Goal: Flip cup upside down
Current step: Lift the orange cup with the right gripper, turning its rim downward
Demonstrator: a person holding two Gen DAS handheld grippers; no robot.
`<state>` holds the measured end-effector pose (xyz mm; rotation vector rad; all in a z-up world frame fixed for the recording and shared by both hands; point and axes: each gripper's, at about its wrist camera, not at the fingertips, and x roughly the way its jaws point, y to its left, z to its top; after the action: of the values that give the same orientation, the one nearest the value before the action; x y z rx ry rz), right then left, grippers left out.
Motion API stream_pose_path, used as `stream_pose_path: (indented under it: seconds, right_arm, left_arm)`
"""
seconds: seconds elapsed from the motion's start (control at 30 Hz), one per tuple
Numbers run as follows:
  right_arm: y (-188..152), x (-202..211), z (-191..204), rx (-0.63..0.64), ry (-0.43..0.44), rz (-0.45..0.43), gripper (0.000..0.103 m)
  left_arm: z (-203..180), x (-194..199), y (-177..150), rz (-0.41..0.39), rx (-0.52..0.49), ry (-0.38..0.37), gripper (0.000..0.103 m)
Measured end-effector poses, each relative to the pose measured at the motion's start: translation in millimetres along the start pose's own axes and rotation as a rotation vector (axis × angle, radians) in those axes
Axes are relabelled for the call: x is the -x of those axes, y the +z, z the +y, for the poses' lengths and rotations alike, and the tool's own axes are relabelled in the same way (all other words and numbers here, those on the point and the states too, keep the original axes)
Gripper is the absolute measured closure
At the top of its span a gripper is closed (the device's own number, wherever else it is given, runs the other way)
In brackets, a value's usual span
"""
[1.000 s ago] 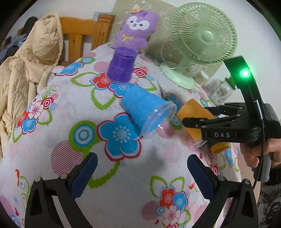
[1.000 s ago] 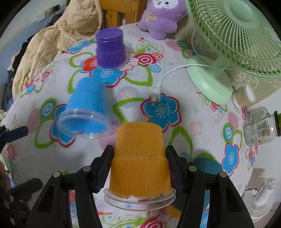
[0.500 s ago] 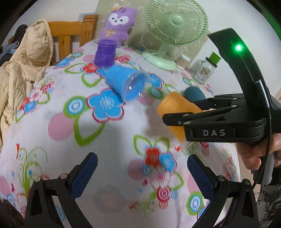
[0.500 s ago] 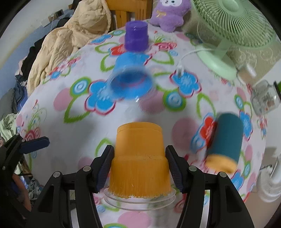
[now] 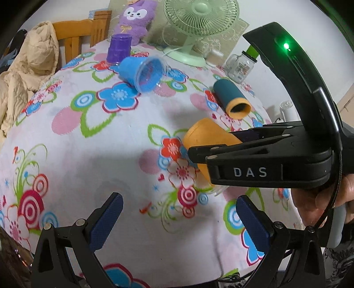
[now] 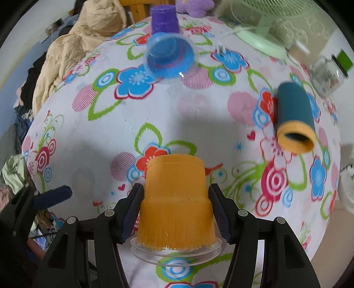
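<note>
My right gripper [image 6: 174, 210] is shut on an orange cup [image 6: 176, 199] with a clear rim, held above the floral tablecloth, base pointing away from me. In the left wrist view the orange cup [image 5: 208, 141] shows tilted in the right gripper [image 5: 199, 148], base towards the table's middle. My left gripper [image 5: 177, 217] is open and empty near the table's front edge. A blue cup [image 5: 143, 73] lies on its side further back, also in the right wrist view [image 6: 169, 57]. A purple cup [image 5: 119, 48] stands upside down behind it.
A teal tube with an orange rim [image 6: 294, 117] lies on its side at the right. A green fan [image 5: 199, 20], a glass jar [image 5: 240, 65] and a purple plush toy [image 5: 135, 17] stand at the back. A wooden chair with a beige coat [image 5: 28, 73] is at the left.
Both grippers have pulled back towards the table's front edge. The right gripper kept the orange cup and carried it nearer. The teal tube has come into view.
</note>
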<state>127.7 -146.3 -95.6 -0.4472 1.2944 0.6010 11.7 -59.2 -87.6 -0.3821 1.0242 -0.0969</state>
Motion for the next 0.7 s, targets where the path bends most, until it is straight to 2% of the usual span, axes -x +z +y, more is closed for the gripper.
stream_pose_path:
  seconds: [0.37,0.43,0.5,0.6,0.63,0.7]
  right_arm:
    - [-1.2,2.5,-2.6,-0.095,-0.023,0.01,0.04]
    - [-0.8,3.2,-6.6,-0.14,-0.007,0.024,0.04]
    - [-0.7,1.0,-7.3,-0.151,-0.032,0.045,0.039]
    - [-1.2,-1.1,-7.4,-0.162,-0.045,0.065,0.028]
    - [-0.7,-1.2,-7.3,-0.164,-0.044,0.065,0.018]
    - [-0.5,3.4,-6.3,-0.153,-0.062,0.036,0.016]
  left_arm:
    - [4.4,1.5,-3.7,0.006,0.015,0.002,0.0]
    - [5.4,2.7,-3.4,0.003,0.02,-0.001,0.0]
    - [6.1,3.4,-3.4,0.001,0.02,-0.002,0.0]
    - [5.7,3.1,-4.4,0.005,0.018,-0.01,0.0]
    - [5.7,3.2,-4.9,0.007,0.018,-0.014,0.0]
    - [4.9,3.8,-5.5,0.009,0.016,-0.017,0.0]
